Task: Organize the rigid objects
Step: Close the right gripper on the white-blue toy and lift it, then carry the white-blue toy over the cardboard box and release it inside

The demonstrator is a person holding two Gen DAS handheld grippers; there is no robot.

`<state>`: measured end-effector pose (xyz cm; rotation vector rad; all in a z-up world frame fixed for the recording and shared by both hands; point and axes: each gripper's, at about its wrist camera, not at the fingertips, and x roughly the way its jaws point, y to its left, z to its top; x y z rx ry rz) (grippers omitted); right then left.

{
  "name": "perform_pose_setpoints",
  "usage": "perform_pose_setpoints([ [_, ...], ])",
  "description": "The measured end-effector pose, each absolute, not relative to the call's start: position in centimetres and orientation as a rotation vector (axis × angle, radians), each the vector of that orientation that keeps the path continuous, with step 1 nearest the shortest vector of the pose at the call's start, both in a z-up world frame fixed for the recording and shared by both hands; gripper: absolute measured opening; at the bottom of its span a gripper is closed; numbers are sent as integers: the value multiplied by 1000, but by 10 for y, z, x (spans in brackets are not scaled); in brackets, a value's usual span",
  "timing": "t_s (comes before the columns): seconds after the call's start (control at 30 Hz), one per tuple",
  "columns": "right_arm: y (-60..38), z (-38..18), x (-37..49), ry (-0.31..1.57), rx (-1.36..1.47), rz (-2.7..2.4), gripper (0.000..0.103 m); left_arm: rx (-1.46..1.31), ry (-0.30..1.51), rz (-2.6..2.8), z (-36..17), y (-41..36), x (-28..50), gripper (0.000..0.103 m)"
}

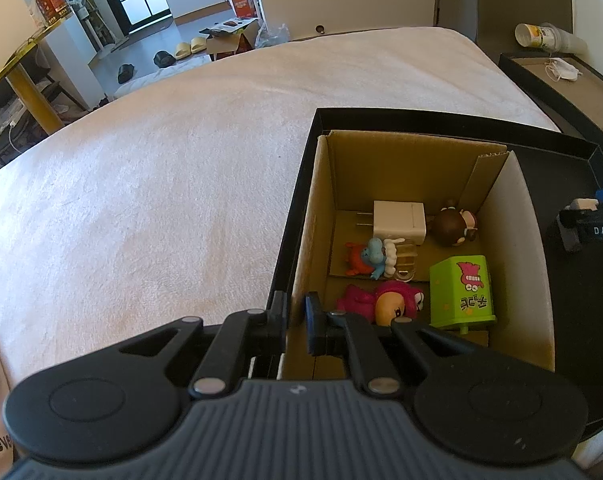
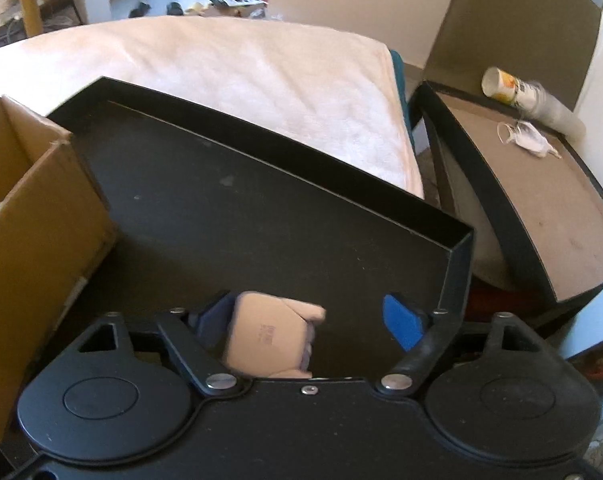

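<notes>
A black tray lies on the bed with a cardboard box standing in its left part. In the box lie a white charger, a brown figure, a blue and red toy, a pink doll and a green toy box. My left gripper is shut on the near left walls of tray and box. Over the tray's bare floor, my right gripper stands open. A small beige object rests against its left pad; the right pad is apart from it.
The pale blanket covers the bed to the left and behind the tray. To the right stands a dark-rimmed side table with stacked cups and a face mask. The floor behind holds slippers and boxes.
</notes>
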<state>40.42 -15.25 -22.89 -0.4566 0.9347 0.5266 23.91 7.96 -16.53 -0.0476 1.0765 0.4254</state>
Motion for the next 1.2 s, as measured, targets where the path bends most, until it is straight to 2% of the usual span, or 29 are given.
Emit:
perform_pose_setpoints([
  [0.03, -154, -231, 406, 958, -443, 527, 73, -47, 1076, 427, -165, 80, 239, 8],
  [0.13, -157, -237, 411, 1027, -422, 528, 56, -45, 1076, 429, -166, 79, 239, 8],
  [0.17, -157, -238, 411, 1055, -415, 528, 44, -44, 1076, 430, -166, 78, 239, 8],
  [0.37, -156, -230, 402, 1064, -411, 539, 44, -39, 1076, 431, -165, 77, 239, 8],
  [1.2, -154, -163, 366, 885, -318, 644, 43, -59, 1085, 439, -164, 81, 240, 8],
])
